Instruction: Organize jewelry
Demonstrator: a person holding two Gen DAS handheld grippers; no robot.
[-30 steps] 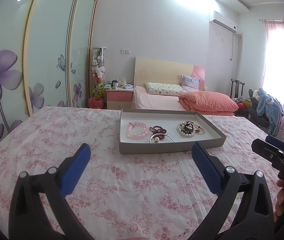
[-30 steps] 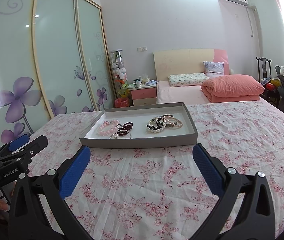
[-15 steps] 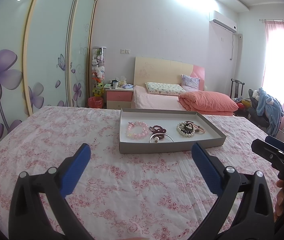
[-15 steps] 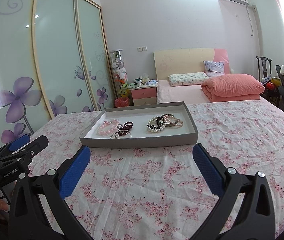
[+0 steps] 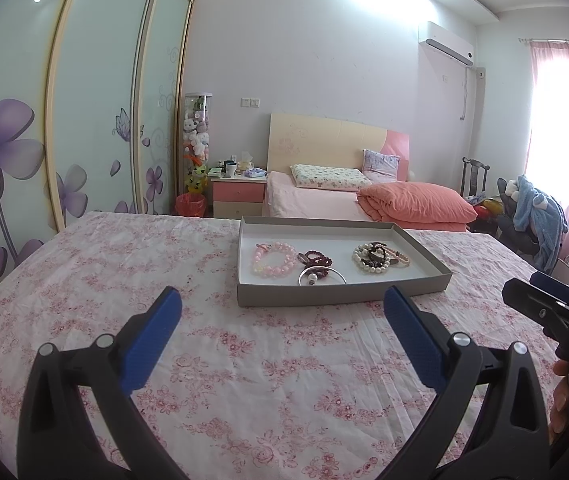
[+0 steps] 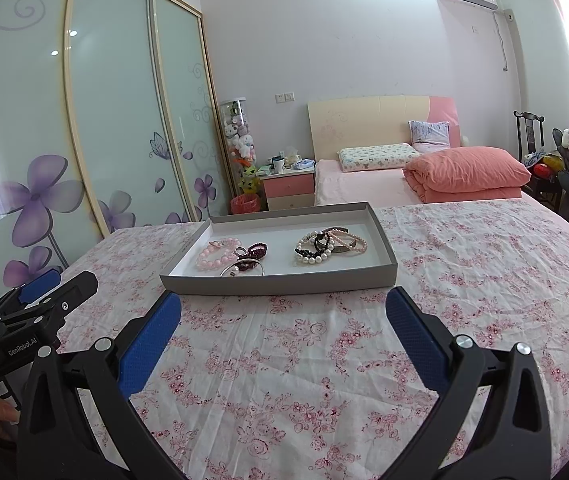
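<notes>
A shallow grey tray lies on the floral cloth ahead of both grippers. Inside it, from left to right, lie a pink bead bracelet, dark red beads, a silver bangle and a heap of pearl and black bracelets. My left gripper hangs open short of the tray's near wall, holding nothing. My right gripper is open and empty too, just short of the same wall.
The pink floral cloth covers a wide surface around the tray. Beyond it stand a bed with an orange quilt, a pink nightstand, sliding wardrobe doors on the left and a chair with clothes at the right.
Both views have shifted only slightly; the tray sits a touch nearer in the frames. The grippers remain open and the jewelry has not moved.
</notes>
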